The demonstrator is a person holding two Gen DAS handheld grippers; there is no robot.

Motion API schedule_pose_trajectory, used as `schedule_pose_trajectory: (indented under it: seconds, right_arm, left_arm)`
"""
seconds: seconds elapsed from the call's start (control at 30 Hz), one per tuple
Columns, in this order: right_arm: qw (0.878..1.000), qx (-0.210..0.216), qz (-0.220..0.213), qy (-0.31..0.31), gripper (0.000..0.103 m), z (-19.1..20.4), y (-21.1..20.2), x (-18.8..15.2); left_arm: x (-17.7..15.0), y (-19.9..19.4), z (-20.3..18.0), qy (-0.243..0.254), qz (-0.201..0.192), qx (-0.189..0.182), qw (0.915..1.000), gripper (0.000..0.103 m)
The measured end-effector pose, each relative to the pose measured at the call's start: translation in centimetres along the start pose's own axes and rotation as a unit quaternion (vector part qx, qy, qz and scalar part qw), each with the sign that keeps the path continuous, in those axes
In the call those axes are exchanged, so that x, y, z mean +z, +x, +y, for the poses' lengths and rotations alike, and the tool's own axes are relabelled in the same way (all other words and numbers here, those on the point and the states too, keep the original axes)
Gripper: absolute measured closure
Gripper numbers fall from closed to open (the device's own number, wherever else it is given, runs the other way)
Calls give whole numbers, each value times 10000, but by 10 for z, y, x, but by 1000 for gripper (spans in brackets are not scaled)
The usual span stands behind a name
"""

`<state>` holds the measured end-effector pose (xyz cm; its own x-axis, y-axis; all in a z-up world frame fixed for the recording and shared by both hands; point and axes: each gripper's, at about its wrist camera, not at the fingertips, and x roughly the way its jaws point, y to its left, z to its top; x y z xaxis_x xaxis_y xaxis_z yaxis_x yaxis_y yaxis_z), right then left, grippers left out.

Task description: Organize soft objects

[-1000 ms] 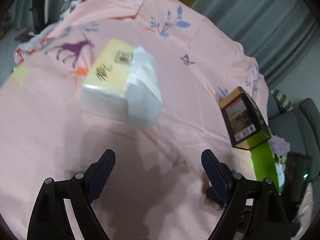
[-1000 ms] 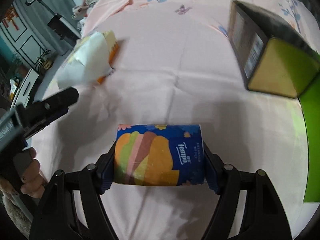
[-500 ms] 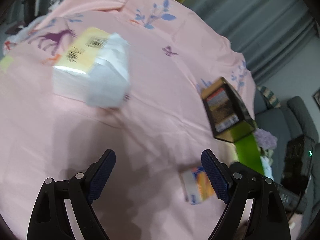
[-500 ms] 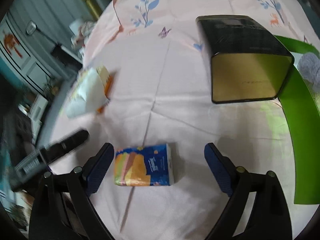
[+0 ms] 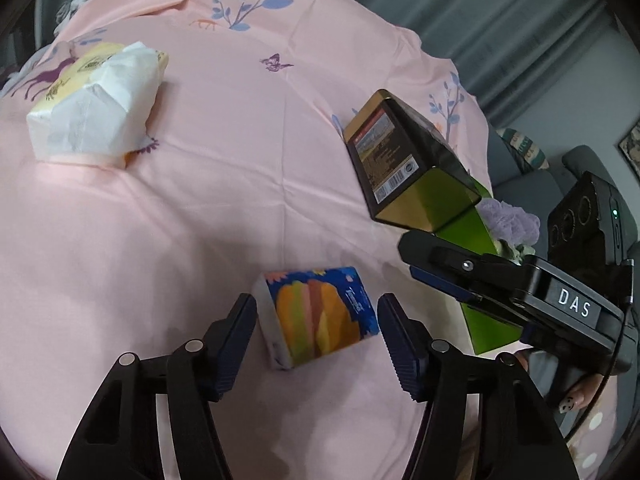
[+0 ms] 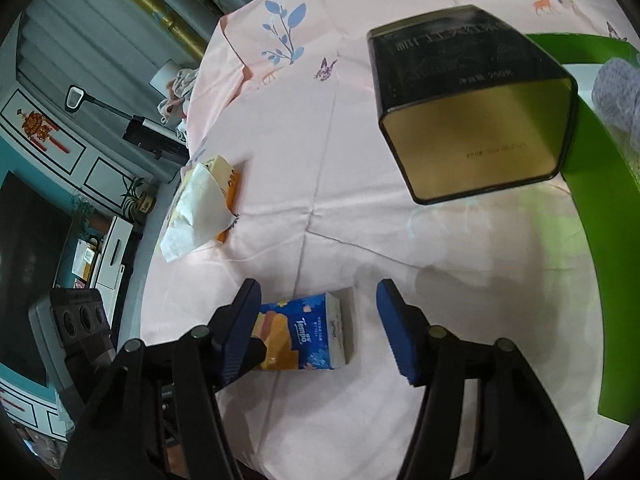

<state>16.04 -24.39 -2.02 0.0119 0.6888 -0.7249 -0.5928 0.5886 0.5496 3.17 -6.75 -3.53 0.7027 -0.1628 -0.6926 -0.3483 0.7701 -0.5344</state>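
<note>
The small blue tissue pack (image 5: pixel 320 316) is seen lying on the pink cloth (image 5: pixel 224 184), between the fingers of the left gripper (image 5: pixel 317 334), whose jaws are closing; a gap is still seen on both sides, so nothing is gripped. From the right wrist view the same pack (image 6: pixel 306 330) is found toward the left finger of the right gripper (image 6: pixel 318 326), whose jaws are also closing with a clear gap on the right side; whether the left pad touches the pack cannot be told. The right gripper (image 5: pixel 440 268) is seen from the side in the left view, just right of the pack.

Farther off, a dark tin (image 6: pixel 472 116) is laid on its side, its gold end turned toward the camera; its contents cannot be seen. Just behind it a green tray (image 6: pixel 600 216) is set, with something pale purple and fluffy (image 5: pixel 508 220) inside. To the far left, a yellow tissue packet (image 5: pixel 96 100) is seen with white tissue bulging out.

The cloth is printed with blue leaves, deer and a butterfly. Beyond the table, grey curtains (image 5: pixel 480 12) and a white cabinet (image 6: pixel 44 136) are visible.
</note>
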Motion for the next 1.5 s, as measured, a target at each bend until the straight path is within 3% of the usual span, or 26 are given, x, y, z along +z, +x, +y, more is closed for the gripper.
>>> schedule_pose_trajectory:
  seconds: [0.23,0.33,0.4,0.6,1.03,1.5]
  right_arm:
    - [9992,106,395,8,42,-3,21,-3]
    - [9981,50,607,-47,42,-2,35,-6]
    - [9971,99,757,-36,43,-2,45,-8]
    - [9977,180,646,-36,47,-1,39,-7]
    - [9970,29,-717,-289,47,8,-56,7]
    - [9764,-530,-2079,257,46,-55,-157,10]
  left_arm:
    - [-10,9,-9,109,0,306,9995,48]
    - [-12,14,-10,132,11,437,9990,58]
    - [-13,16,-12,204,-1,448,9988,60]
    - [-13,9,-23,311,-185,509,9980,62]
    - [3,-24,-100,1170,-876,113,9892,62]
    - [8,-1,-209,2246,-916,-691,9677,62]
